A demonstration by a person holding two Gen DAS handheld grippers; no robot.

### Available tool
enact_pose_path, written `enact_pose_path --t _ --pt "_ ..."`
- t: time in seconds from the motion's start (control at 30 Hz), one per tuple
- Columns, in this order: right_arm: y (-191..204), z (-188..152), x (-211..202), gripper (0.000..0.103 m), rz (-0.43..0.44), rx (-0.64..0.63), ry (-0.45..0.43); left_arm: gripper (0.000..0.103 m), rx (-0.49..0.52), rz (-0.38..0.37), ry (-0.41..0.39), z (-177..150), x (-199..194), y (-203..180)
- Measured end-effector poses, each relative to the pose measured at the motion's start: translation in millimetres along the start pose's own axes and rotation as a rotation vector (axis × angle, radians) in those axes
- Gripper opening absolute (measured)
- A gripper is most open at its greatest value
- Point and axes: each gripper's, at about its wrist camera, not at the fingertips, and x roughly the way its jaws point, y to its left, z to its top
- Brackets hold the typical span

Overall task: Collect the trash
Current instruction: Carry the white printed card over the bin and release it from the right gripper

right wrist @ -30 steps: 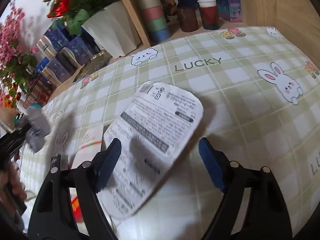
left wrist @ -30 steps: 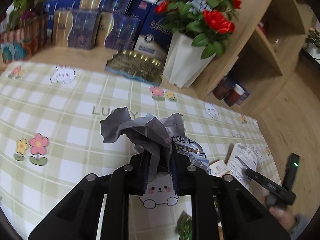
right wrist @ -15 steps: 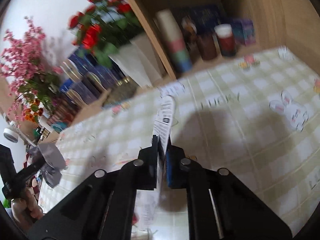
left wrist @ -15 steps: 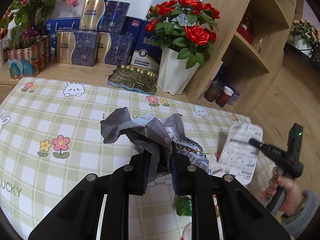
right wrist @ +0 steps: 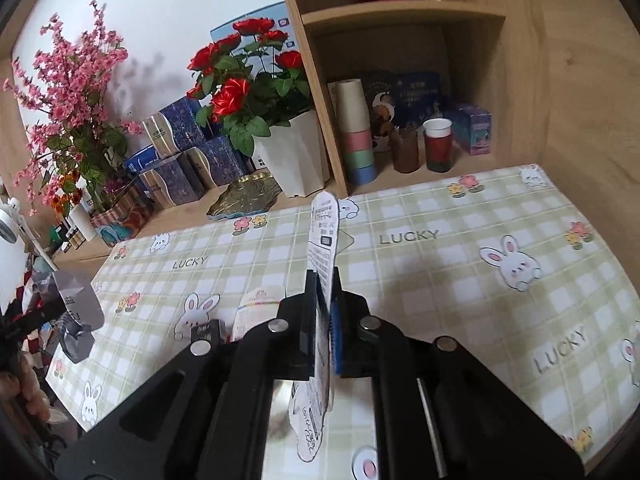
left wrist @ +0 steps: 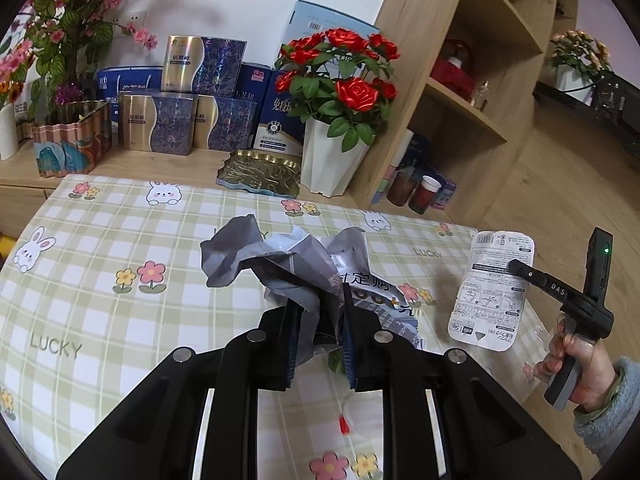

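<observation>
White printed wrapper [right wrist: 323, 264] edge-on, long axis upright

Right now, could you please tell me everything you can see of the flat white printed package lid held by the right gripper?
The flat white printed package lid is a thin, stiff-looking sheet with rounded corners, covered in black text, small diagrams and a barcode. The right gripper is shut on it, pinching it partway along, so it stands on edge in the air above the checked tablecloth, touching nothing else.

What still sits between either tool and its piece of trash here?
Nothing visible. The left tool is already shut on the crumpled wrapper, and the right tool on the white label; both pieces are lifted off the table.
</observation>
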Motion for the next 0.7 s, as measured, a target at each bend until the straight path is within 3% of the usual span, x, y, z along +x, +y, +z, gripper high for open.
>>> enact_pose_path --t 0.3,0.7 --pt "4 -32 -55 0.009 0.005 -0.009 -0.009 0.018 0.030 -0.021 0.005 -33 -48 -19" --pt "25 -87 -113 0.009 0.078 -0.032 0.001 0.018 0.023 -0.041 0.022 -83 -100 -30"
